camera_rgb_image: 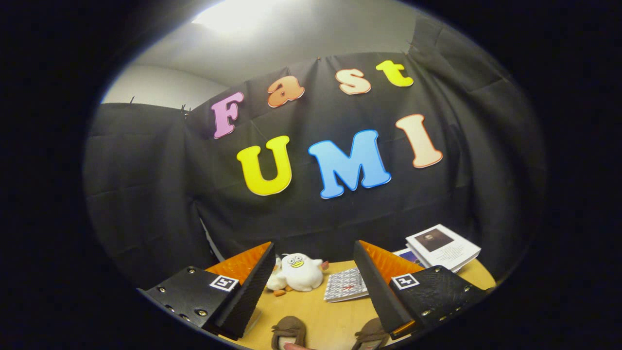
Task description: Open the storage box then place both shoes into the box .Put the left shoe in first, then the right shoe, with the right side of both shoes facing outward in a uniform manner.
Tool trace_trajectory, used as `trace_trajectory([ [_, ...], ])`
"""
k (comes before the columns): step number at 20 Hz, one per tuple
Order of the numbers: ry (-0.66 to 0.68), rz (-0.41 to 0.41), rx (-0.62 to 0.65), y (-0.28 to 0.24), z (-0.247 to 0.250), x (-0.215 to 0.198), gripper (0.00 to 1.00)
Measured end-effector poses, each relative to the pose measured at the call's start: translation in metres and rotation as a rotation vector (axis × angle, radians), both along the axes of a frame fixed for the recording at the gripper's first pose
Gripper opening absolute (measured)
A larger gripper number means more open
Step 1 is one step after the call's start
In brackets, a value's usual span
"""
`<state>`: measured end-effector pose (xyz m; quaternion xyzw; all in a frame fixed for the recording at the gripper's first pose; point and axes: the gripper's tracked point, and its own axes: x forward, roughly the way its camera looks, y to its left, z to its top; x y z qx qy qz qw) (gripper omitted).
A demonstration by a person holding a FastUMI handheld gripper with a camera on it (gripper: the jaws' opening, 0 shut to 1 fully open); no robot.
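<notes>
Two brown shoes sit at the near edge of the wooden desk (335, 316), only their toe ends in sight. The left-hand shoe (289, 331) lies between the two fingers of the claw (316, 287), a little nearer the left finger; the right-hand shoe (371, 333) lies just beside the right finger's base, partly hidden by it. Which of them is the left shoe and which the right cannot be told.

The claw is released: its fingers stand wide apart with nothing between their tips, raised above the desk and touching neither shoe.

Beyond the shoes, farther along the desk, a white plush duck (296, 272) with a yellow bill rests just ahead of the left fingertip. Next to it, toward the right finger, a small patterned booklet (346, 284) lies flat. At the desk's far right corner a stack of books (443, 248) lies beyond the right finger, the top one white with a dark picture on its cover.
</notes>
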<state>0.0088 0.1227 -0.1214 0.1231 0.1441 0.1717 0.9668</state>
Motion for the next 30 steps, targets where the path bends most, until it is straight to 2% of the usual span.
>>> trace_trajectory([
  [9,0.370,0.320,0.239,0.123,-0.100,-0.065,0.98],
  [18,0.668,0.518,0.333,0.207,-0.190,-0.121,0.98],
  [21,0.788,0.542,0.394,0.225,-0.217,-0.136,0.96],
  [27,0.889,0.543,0.458,0.250,-0.246,-0.142,0.95],
  [29,0.903,0.561,0.486,0.262,-0.247,-0.143,0.85],
  [30,0.908,0.574,0.491,0.267,-0.247,-0.145,0.84],
])
